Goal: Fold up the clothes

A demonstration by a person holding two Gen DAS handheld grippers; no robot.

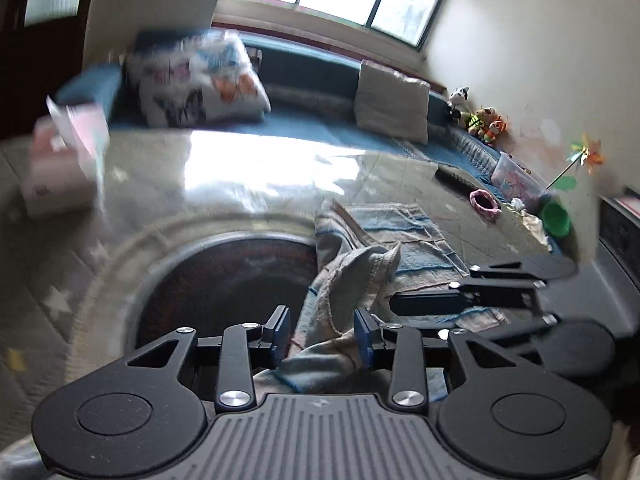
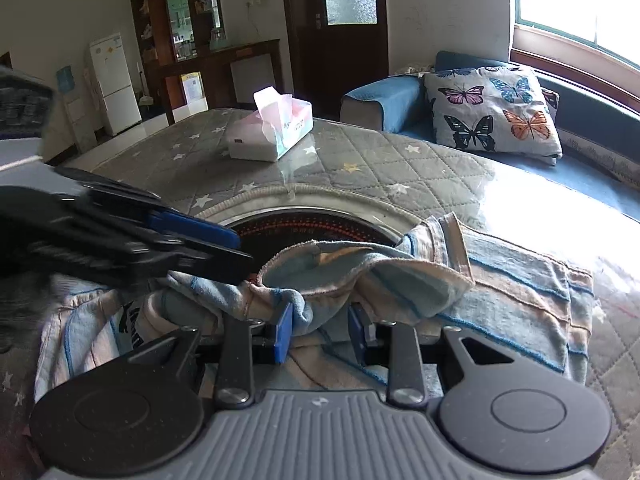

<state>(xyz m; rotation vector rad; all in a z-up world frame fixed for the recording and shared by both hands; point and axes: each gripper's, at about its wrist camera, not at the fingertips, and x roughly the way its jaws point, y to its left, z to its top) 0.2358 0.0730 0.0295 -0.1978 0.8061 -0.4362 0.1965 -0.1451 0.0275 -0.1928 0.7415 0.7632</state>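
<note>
Striped garment, soft knit in pale blue and peach bands with raw stitched seams, is lying on a quilted star-print cover, partly overlapping a round dark inset. Right claw is pinching a bunched fold. Left claw is standing part-spread, cloth between its blue pads; whether gripped, cannot tell.

the left gripper stands part open over the striped garment, a fold between its pads; the right gripper lies just beside, on the table.
</note>
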